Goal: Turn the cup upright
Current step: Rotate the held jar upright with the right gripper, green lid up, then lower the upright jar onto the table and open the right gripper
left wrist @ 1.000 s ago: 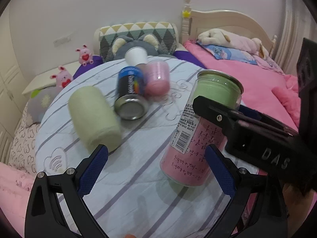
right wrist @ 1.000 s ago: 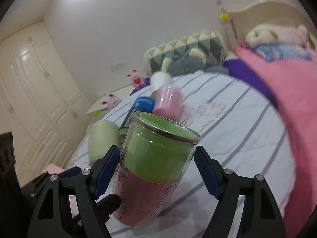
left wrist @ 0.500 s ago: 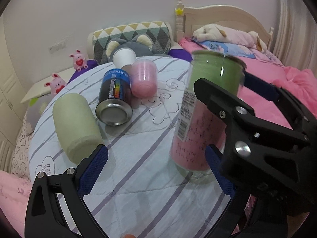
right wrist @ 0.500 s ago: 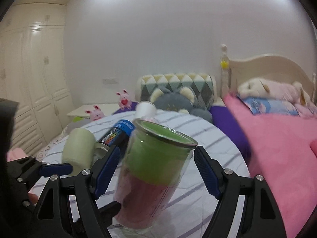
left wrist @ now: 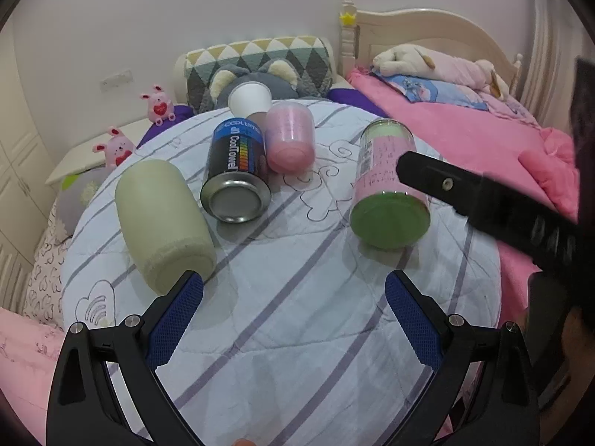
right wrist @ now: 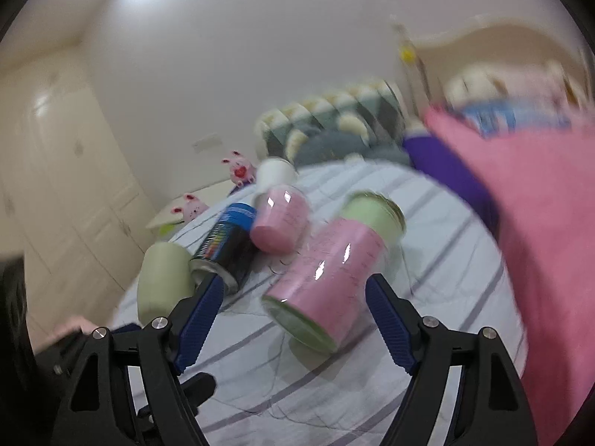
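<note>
cup (left wrist: pixel 388 182) lying tipped mid-frame, bare quilt (left wrist: pixel 297 316) below | left gripper (left wrist: pixel 293 312) wide open, empty | right gripper (right wrist: pixel 293 319) spread wide, gripping nothing

At the centre right of the left wrist view, the clear cup (left wrist: pixel 388 182) shows a pink printed lining, a pale green band at its far end and a darker green disc at its near end. The round table cover (left wrist: pixel 297 316) is white with grey-purple stripes and outlined cloud motifs. At centre left the can (left wrist: pixel 236 171) is black with a blue top band, a rainbow bar and a silver base. Beside it the small cup (left wrist: pixel 292 137) is translucent pink; behind, the paper cup (left wrist: pixel 250 98) is white. At the left the cylinder (left wrist: pixel 163 223) is pale sage green. The left gripper (left wrist: pixel 293 316) is black with blue textured pads, as is the right gripper (right wrist: pixel 293 312). In the upper right the bedspread (left wrist: pixel 465 133) is bright pink.
</note>
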